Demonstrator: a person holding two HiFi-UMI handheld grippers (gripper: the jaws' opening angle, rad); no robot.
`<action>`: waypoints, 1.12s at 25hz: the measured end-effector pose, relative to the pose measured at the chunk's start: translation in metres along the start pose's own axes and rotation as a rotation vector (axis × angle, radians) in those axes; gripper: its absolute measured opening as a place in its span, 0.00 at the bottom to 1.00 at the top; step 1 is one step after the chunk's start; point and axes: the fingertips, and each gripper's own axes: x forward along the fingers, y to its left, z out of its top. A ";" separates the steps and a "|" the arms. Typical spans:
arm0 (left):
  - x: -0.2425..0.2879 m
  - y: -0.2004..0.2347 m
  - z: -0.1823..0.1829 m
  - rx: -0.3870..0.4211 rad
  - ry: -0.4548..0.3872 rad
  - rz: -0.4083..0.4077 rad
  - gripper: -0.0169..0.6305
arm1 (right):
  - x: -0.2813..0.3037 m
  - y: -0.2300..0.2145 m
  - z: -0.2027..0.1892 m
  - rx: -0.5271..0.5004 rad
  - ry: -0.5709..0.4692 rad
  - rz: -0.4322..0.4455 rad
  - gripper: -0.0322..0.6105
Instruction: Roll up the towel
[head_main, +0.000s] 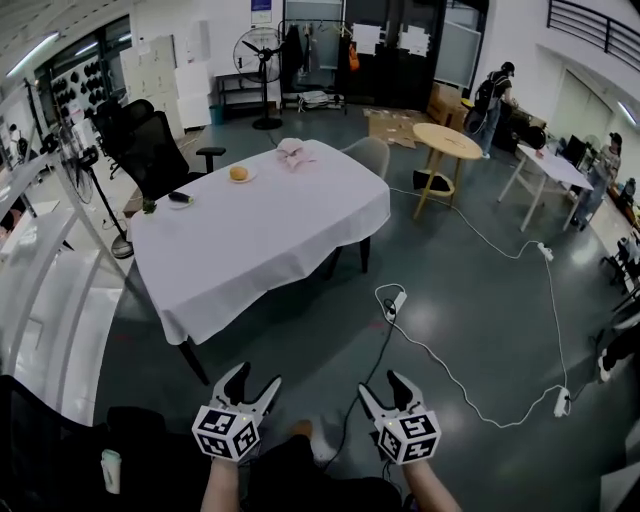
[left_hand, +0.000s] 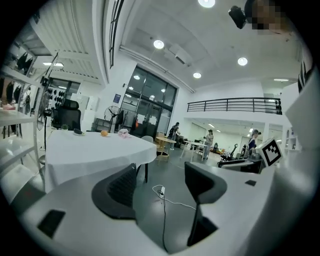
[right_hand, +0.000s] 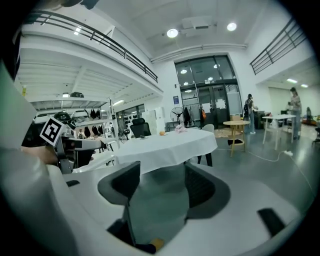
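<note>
A crumpled pink towel (head_main: 295, 152) lies at the far end of a table with a white cloth (head_main: 270, 230), well away from both grippers. The towel shows small in the left gripper view (left_hand: 123, 132) and in the right gripper view (right_hand: 181, 128). My left gripper (head_main: 257, 378) is held low over the floor in front of the table, open and empty (left_hand: 161, 172). My right gripper (head_main: 382, 385) is beside it, also open with nothing between its fingers (right_hand: 162, 172).
On the table sit a plate with an orange bun (head_main: 239, 173) and a small dish with a dark thing (head_main: 180, 198). A black office chair (head_main: 150, 145) and a grey chair (head_main: 368, 155) flank it. A white cable with a power strip (head_main: 395, 302) crosses the floor. White shelves (head_main: 40, 290) stand at the left.
</note>
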 end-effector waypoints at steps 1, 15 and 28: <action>0.009 0.007 0.007 0.004 -0.003 -0.006 0.52 | 0.010 -0.001 0.007 -0.004 -0.002 -0.001 0.48; 0.097 0.092 0.056 0.043 -0.017 -0.038 0.52 | 0.118 -0.021 0.054 -0.005 -0.023 -0.058 0.48; 0.111 0.125 0.050 0.025 0.014 -0.039 0.52 | 0.152 -0.006 0.047 0.009 0.015 -0.055 0.48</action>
